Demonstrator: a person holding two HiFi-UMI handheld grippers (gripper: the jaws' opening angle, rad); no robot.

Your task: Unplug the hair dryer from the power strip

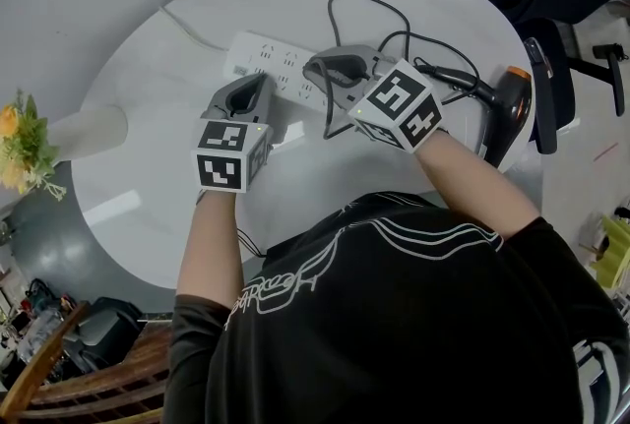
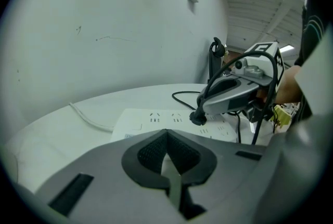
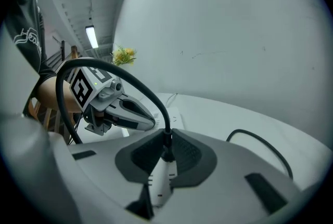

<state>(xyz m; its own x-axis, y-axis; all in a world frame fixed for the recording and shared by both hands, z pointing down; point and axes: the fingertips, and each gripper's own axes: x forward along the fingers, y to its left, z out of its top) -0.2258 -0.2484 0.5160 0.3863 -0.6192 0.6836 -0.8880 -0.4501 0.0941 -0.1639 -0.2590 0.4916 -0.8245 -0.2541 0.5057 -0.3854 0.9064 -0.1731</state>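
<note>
The step in hand looks like the pull itself. The right gripper [image 3: 167,134] has its jaws closed on the black plug [image 3: 167,153], just where the cord [image 3: 130,78] enters it. A good pull goes straight up along the pins, never sideways by the cord (a tilt could bind the pins or drag the strip). The left gripper [image 2: 166,137], jaws together on nothing, seems to press tip-down on the white power strip [image 2: 148,118] close beside the right gripper, likely to pin it. The plug sits between the right jaws with the strip right under them. The hair dryer [image 1: 512,105] lies well off to that gripper's right.
</note>
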